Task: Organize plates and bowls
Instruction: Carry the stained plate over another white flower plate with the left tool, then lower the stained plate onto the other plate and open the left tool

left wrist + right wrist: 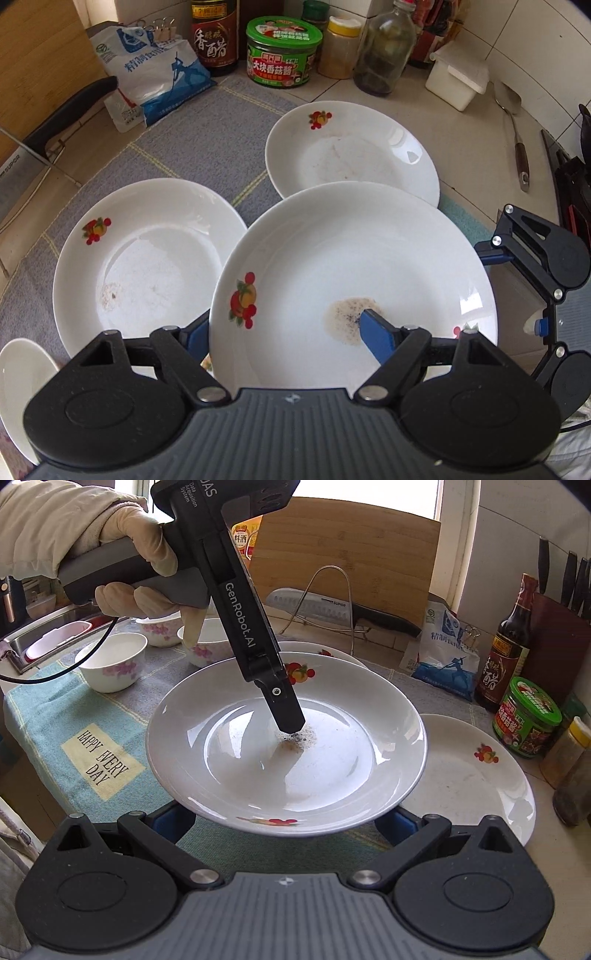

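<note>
The cloth (99, 760) reads "HAPPY EVERY DAY"; the left gripper (291, 723) "GenRobot.AI"; the knife (317, 605) "SUPOR".

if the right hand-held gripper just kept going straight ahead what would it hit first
Most likely the lifted plate held by the left hand-held gripper: its near rim lies between the open fingers of the right hand-held gripper, though it may sit slightly above them; depth is unclear.
</note>
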A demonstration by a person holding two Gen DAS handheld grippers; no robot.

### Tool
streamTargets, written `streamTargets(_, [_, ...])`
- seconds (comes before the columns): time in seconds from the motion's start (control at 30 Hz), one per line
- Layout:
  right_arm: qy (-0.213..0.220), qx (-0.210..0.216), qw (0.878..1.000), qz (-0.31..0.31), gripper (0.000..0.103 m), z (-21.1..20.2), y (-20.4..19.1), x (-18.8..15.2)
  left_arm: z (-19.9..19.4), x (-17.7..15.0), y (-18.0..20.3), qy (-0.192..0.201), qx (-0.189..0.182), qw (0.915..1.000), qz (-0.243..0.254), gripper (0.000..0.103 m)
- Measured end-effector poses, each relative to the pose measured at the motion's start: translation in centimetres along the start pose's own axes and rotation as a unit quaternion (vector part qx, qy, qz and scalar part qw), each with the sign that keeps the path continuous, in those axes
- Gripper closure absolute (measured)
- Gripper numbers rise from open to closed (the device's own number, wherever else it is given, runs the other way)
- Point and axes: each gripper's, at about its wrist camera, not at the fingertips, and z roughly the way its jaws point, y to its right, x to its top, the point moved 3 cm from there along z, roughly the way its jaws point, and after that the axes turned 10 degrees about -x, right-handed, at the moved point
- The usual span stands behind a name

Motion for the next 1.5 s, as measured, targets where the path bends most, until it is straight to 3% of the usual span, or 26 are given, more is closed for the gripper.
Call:
streamTargets(0.77, [-0.023,-0.055,0.997,0.057,0.0,1.7,9.8,-2.1,7.5,10.7,2.9,-0.027,-0.034,0.9973,0.06,0.022])
streamTargets(1.3, [-0.049,-0.061,0.993,0.087,0.0,2.7,11.7,-3.0,10.1,12.6,2.7,-0.044,-0.053,0.9953,0.069,0.022])
streamTargets(1.5, [-0.055,-0.065,0.992,0.098,0.0,2.7,11.7,-2.9,10.4,12.6,2.5,-0.046,-0.043,0.9952,0.075,0.022])
